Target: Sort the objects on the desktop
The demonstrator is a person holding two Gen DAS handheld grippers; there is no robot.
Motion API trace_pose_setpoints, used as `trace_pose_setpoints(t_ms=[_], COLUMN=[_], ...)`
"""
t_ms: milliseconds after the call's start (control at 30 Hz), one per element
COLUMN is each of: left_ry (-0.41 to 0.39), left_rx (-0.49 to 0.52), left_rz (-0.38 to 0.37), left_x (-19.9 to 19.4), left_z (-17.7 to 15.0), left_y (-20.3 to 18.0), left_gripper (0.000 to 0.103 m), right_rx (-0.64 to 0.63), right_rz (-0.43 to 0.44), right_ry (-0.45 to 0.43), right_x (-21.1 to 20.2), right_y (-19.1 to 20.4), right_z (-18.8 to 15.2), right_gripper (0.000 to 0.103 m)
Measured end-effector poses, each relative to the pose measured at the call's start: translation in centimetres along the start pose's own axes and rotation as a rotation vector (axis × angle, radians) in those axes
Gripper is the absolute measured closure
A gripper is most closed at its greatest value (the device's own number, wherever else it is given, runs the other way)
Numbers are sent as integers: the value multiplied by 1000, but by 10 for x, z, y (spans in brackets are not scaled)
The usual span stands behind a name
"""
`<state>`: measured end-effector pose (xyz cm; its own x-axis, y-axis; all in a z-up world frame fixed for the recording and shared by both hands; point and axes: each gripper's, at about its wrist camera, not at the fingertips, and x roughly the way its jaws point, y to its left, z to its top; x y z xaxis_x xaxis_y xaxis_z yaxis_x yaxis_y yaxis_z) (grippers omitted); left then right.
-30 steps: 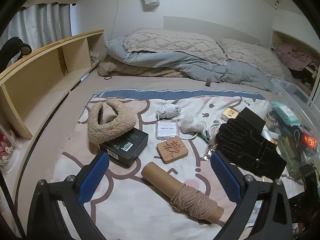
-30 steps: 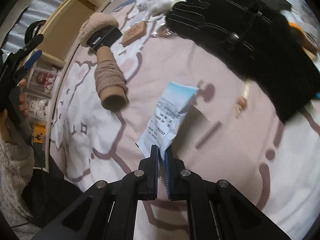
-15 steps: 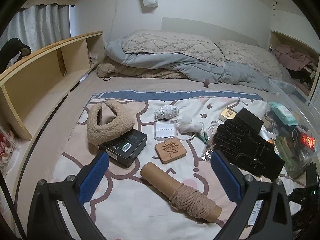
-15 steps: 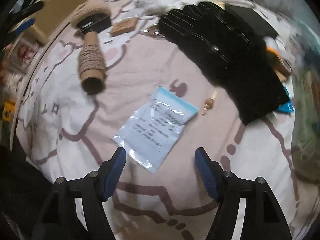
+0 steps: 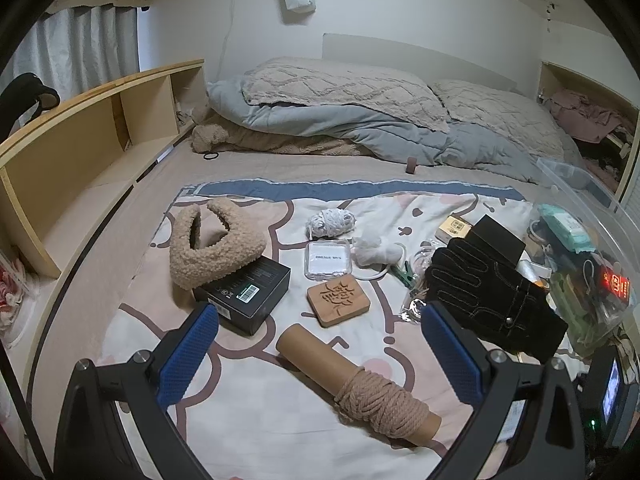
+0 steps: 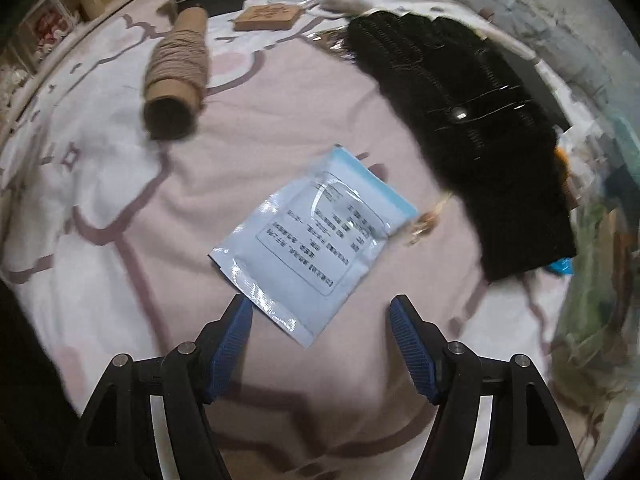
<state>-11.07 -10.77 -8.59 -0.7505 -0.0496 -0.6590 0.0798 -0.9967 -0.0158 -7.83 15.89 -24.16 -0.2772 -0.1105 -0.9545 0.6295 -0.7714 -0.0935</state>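
Right hand-held gripper (image 6: 320,334) released, jaws wide, nothing between the pads. Flat blue-white packet (image 6: 314,240) lies on the bed blanket (image 6: 120,184) just beyond the tips, black glove (image 6: 460,120) to its right, twine spool (image 6: 178,68) far left. Packet looks light, thin, floppy, glossy film so prob slippery; flat on soft cloth, so hard to get under. Best bet imo: pinch the near sealed edge/corner. Left hand-held gripper (image 5: 320,354) also released, empty, above the spool.
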Motion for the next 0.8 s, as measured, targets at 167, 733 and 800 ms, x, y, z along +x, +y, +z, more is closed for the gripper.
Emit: trace_pose_setpoints(t_ms=[167,733,800], left_ry=[3,61,68], left_rx=[11,62,84], left_rz=[-4,-29,-1], left_x=[1,26,31], left_z=[-1,-19,-24], left_y=[-1,-23,-32], left_gripper=[1,1,1], right_rx=[51,161,206], right_rz=[-67,69,65], right_ry=[-55,-186,-212], right_x=[7,-30,-26], right_y=[-31,-8,-7], right_z=[5,21,27], right_gripper=[32,32,32])
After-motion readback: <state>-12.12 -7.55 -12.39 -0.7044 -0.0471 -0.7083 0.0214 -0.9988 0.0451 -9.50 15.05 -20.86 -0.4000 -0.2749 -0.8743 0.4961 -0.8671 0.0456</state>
